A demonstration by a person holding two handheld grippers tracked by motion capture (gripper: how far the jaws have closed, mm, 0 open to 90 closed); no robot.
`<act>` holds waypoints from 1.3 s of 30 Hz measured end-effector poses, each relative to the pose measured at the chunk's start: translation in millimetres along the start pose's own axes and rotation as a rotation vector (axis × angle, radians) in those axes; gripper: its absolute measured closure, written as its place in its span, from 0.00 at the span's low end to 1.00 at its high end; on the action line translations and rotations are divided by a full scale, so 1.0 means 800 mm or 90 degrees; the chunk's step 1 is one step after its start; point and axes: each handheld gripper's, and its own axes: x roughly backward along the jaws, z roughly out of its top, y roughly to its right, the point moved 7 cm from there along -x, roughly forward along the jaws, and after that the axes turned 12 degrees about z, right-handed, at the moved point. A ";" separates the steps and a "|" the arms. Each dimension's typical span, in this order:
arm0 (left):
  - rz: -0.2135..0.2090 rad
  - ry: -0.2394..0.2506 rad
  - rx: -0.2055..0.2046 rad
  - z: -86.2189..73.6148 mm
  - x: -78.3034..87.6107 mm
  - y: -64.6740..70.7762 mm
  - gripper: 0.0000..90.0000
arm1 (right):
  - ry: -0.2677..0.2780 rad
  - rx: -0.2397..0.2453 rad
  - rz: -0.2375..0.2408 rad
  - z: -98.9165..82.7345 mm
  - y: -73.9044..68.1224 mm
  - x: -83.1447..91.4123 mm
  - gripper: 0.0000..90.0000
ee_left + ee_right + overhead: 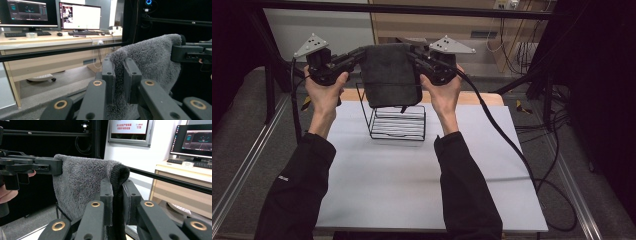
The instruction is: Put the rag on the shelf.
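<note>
**Towel held over the rack, hanging not yet done**

Black sleeves reach up from the near edge. Left gripper point(353, 56) and right gripper point(415, 56) each pinch a top corner of the grey towel point(391, 75), stretched flat above the wire rack point(398, 124) on the table point(412, 170). Draping it remains. Fabric looks thick, fluffy, doubled over.

Here's the bench point(412, 185), pale grey on top with a wooden strip along its far edge. One black wire rack point(397, 122) stands on it, up toward twelve o'clock.
</note>
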 end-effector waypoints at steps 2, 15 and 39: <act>-0.003 -0.011 -0.006 -0.005 0.001 0.001 0.90 | -0.008 -0.001 0.004 -0.007 -0.002 0.002 0.90; -0.015 -0.026 -0.025 -0.018 0.014 0.006 0.90 | -0.020 0.004 0.027 -0.018 -0.012 0.011 0.90; -0.035 -0.094 -0.031 -0.054 0.045 0.020 0.87 | -0.074 -0.006 0.075 -0.046 -0.036 0.026 0.89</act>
